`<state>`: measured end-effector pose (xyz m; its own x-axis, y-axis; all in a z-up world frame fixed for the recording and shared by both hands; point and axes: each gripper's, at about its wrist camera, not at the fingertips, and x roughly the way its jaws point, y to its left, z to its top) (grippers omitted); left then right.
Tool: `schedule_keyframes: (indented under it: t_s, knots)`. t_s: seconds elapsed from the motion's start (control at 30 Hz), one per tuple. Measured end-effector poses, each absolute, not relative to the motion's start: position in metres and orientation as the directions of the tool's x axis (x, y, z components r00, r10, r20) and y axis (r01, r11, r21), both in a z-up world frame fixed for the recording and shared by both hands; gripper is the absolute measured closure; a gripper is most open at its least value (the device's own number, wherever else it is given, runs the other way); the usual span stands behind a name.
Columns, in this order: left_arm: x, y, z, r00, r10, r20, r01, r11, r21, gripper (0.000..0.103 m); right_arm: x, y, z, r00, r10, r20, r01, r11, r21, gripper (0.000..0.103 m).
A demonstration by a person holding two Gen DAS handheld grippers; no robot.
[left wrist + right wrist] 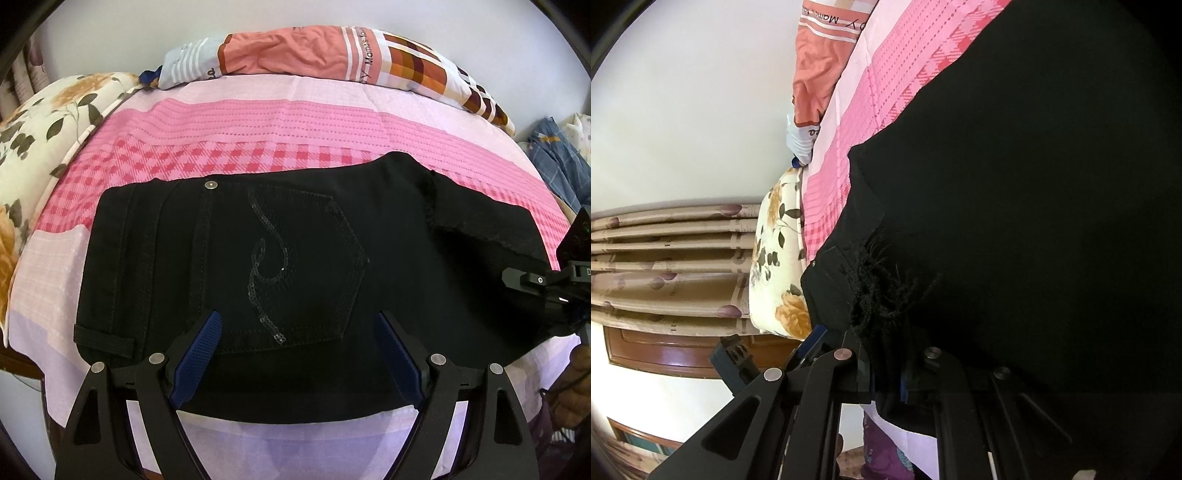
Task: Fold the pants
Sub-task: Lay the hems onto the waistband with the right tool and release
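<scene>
Black pants (295, 236) lie flat on the pink checked bed sheet (221, 122), back pocket with a sequin swirl (269, 266) facing up and the waistband to the left. My left gripper (298, 317) hovers open over the pocket's near edge, blue pads (199, 354) wide apart with nothing gripped between them. At the right edge my right gripper (513, 280) is shut on the folded-over leg end. In the right wrist view the black cloth (1015, 184) fills the right side. There the frayed hem (882, 295) bunches out of my right gripper (886, 369).
A patchwork orange pillow (314, 51) lies along the bed's far edge, a floral pillow (44, 122) at the left. Blue checked clothes (557, 158) sit off the right side. A curtain (665, 266) and brown wooden furniture (665, 354) stand beyond the bed. A hand (580, 373) shows at the right.
</scene>
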<state>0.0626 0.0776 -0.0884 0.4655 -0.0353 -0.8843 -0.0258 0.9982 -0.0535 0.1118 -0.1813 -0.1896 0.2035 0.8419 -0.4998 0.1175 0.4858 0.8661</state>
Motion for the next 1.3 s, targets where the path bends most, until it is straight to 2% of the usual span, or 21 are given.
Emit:
schedule_keyframes:
  t_s: [0.5,1.13,1.3]
  knots:
    - [0.063,0.077,-0.091,0.454,-0.038,-0.890,-0.026,0.998,-0.057,0.019,0.112,-0.162,-0.190,0.169,0.825,-0.540,0.077,0.535,0.841,0.092]
    - [0.063,0.076,-0.094,0.445,-0.035,-0.895,-0.021,0.999,-0.049,0.019,0.113,-0.152,-0.195,0.127,0.829,-0.544,0.060,0.541,0.839,0.092]
    - [0.063,0.075,-0.094,0.444,-0.033,-0.895,-0.021,0.999,-0.048,0.019,0.114,-0.149,-0.196,0.111,0.840,-0.531,0.059,0.527,0.848,0.086]
